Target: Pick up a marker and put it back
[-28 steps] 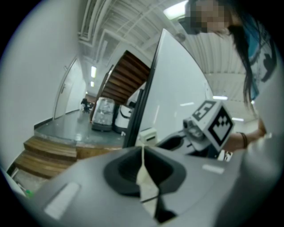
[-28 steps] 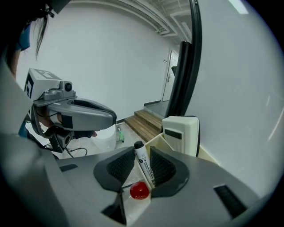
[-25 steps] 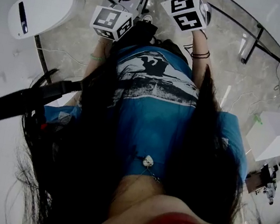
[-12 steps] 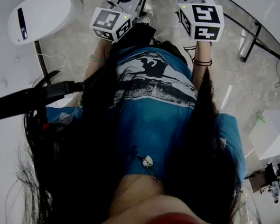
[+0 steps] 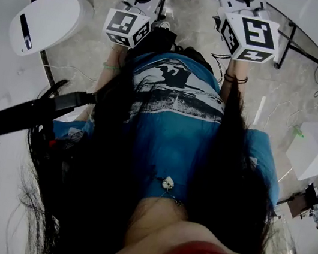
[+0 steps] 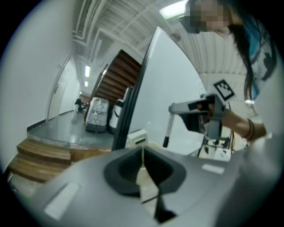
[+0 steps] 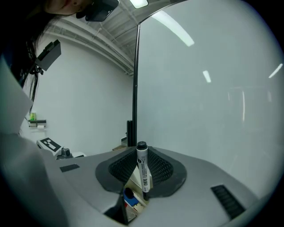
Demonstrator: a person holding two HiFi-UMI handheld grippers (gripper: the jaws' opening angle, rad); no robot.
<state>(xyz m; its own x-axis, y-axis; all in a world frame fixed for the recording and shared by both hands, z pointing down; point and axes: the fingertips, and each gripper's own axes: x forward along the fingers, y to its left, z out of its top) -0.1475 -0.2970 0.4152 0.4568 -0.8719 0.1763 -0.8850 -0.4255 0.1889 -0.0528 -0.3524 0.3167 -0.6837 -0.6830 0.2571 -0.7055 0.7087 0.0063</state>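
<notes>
Right hand-held gripper (image 7: 139, 175): jaws have just been closing and clamp the marker (image 7: 143, 167), white barrel upright between the pads, black cap on top, held in the air before a white panel (image 7: 199, 111). Left hand-held gripper (image 6: 143, 165): jaws together, nothing between them.

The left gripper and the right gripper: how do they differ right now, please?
The right gripper holds an upright marker; the left gripper holds nothing. The right gripper's jaws, which have just been closing, stand parted by the marker; the left gripper's meet. Both carry a square-marked cube.
</notes>
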